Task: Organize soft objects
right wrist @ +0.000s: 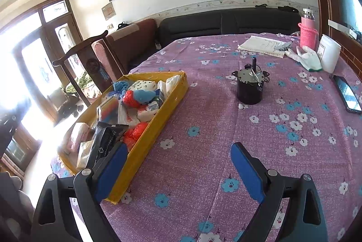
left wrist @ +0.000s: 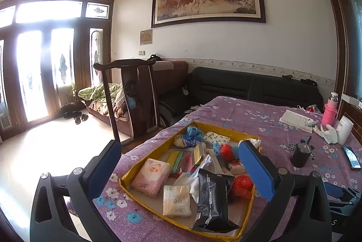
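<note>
A yellow tray (left wrist: 246, 214) sits on the purple flowered tablecloth and holds several soft items: a pink tissue pack (left wrist: 151, 176), a cream tissue pack (left wrist: 176, 200), a black pouch (left wrist: 212, 201), red mesh balls (left wrist: 242, 183) and a blue fabric piece (left wrist: 192, 131). My left gripper (left wrist: 181, 156) is open and empty, held above the tray. My right gripper (right wrist: 178, 158) is open and empty above bare cloth, right of the tray (right wrist: 158, 122). The black pouch (right wrist: 104, 144) lies by its left finger.
A black motor can (right wrist: 250, 86) stands mid-table. At the far right are a white glove (right wrist: 308, 59), a pink bottle (right wrist: 307, 33), a white jar (right wrist: 329, 54), papers (right wrist: 262, 45) and a phone (right wrist: 347, 94). A dark wooden chair (left wrist: 133, 97) stands at the table's left edge.
</note>
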Available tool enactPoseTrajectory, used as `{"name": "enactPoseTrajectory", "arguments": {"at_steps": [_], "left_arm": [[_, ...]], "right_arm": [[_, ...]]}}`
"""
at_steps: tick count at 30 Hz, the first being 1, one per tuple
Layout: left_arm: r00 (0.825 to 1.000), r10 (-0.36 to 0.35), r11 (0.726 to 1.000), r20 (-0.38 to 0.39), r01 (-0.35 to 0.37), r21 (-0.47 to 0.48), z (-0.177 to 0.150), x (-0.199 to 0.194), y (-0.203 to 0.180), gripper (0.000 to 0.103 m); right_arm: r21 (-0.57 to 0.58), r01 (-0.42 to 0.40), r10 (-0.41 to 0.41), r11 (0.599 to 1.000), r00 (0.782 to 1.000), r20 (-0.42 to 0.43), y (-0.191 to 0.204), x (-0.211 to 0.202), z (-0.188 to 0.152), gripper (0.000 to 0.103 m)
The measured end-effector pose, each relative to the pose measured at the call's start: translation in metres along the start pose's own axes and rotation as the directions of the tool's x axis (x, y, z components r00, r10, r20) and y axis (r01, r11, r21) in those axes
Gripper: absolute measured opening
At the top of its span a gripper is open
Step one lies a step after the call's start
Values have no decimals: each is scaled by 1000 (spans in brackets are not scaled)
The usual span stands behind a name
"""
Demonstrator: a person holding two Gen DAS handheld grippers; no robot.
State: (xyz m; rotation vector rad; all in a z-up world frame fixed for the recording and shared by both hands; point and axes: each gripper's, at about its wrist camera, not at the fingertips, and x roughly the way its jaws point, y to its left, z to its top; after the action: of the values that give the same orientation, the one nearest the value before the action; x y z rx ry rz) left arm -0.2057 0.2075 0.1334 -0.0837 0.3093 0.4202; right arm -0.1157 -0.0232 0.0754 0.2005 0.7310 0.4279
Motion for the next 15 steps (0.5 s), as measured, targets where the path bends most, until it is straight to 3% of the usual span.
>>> {"name": "enactPoseTrajectory", "arguments": {"at_steps": [10,12,15], "left_arm": [[998,-7,999,-61,9,31,-9,1,-19,103],[999,3,1000,-40,-2,21,-8,-6,-18,103],[998,33,999,58,-33,1,0,-29,-14,103]], "right_arm": [[7,31,-31,1000,999,29,-17,-19,-8,95],[-19,68,-67,997,995,69,-13,-29,-12,95],[-93,162,-144,982,975,171,3,-47,-18,98]]}}
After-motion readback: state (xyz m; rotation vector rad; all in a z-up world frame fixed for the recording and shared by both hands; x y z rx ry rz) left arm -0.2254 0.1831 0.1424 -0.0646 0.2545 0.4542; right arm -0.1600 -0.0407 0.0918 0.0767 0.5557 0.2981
